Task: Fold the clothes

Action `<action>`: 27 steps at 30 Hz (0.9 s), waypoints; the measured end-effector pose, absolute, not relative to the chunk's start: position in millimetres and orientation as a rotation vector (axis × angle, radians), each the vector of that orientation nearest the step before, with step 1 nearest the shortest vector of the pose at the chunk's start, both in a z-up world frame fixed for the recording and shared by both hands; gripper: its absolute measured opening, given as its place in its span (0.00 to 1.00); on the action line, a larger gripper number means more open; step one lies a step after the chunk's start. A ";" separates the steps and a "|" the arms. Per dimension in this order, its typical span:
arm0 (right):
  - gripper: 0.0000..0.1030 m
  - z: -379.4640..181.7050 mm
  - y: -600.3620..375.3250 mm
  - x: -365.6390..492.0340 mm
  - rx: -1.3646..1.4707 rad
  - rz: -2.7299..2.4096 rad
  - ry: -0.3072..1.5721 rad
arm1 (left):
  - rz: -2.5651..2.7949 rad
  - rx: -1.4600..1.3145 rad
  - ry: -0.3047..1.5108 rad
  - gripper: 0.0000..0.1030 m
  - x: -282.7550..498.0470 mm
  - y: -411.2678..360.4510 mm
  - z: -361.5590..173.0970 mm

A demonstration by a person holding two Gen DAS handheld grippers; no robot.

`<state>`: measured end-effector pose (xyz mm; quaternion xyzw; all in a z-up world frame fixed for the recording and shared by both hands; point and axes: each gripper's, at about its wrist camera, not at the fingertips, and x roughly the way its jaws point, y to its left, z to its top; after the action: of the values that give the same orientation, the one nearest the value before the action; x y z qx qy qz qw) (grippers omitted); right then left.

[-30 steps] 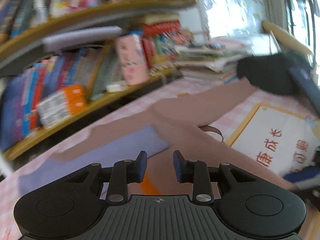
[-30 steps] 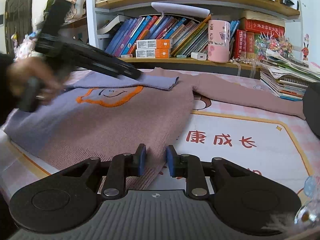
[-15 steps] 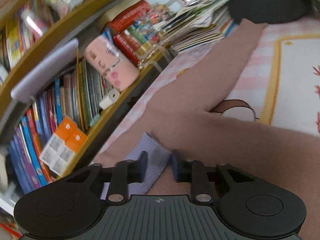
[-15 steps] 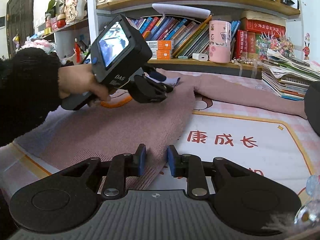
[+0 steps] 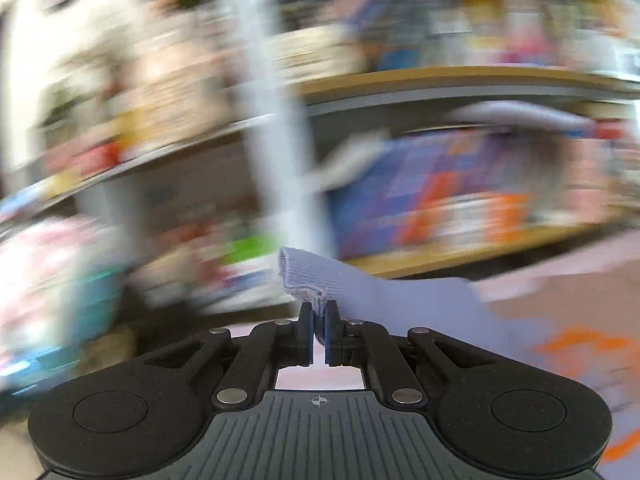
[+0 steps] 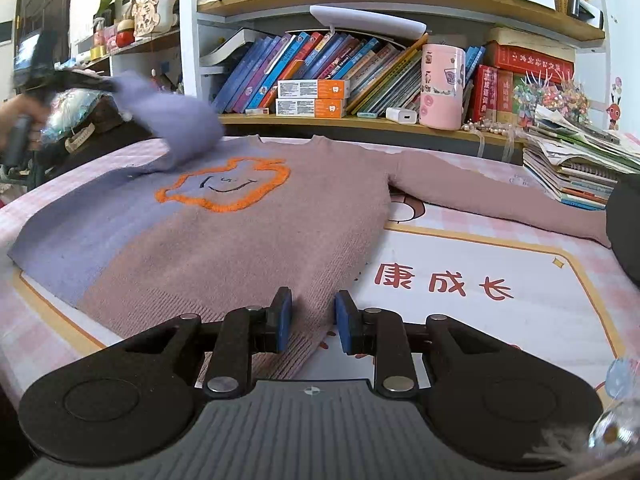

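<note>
A mauve and lilac sweater [image 6: 248, 232] with an orange outlined face lies flat on the table, neck toward the shelves. Its mauve sleeve [image 6: 492, 196] stretches out to the right. The lilac sleeve [image 6: 172, 120] is lifted off the table at the left, held by my left gripper [image 6: 100, 84], which a hand [image 6: 16, 116] carries. In the left wrist view that gripper [image 5: 319, 320] is shut on the sleeve's ribbed cuff [image 5: 304, 276]. My right gripper [image 6: 308, 320] hovers open over the sweater's hem, with nothing between its fingers.
Bookshelves [image 6: 360, 120] with books, a pink tin [image 6: 442, 84] and boxes stand behind the table. A stack of papers [image 6: 576, 168] sits at the right, with a dark object [image 6: 628, 224] by the right edge. A printed mat [image 6: 480, 288] covers the table.
The left gripper closed on the lilac cuff and swung it up and out to the left, unfolding the sleeve from across the sweater. The right gripper stayed in place.
</note>
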<state>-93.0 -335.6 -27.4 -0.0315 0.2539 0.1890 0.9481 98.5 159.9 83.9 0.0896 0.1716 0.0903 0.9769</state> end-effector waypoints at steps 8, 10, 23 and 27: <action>0.23 -22.9 -334.9 -87.4 -0.057 0.385 0.556 | 0.381 0.111 0.391 0.05 66.3 261.7 68.0; 0.23 -22.3 -335.1 -86.6 -0.055 0.384 0.563 | 0.404 0.091 0.404 0.10 62.4 267.6 58.0; 0.28 -18.2 -338.5 -83.9 -0.004 0.346 0.601 | 0.008 -0.149 0.518 0.51 -39.2 182.6 15.5; 0.29 -16.8 -343.2 -85.4 0.041 0.324 0.614 | -0.173 -0.218 0.560 0.57 -73.3 143.2 1.6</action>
<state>-85.4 -343.2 -16.8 0.0201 0.3010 0.1587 0.9401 -73.3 143.2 1.6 -0.1071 0.2753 -0.0853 0.9516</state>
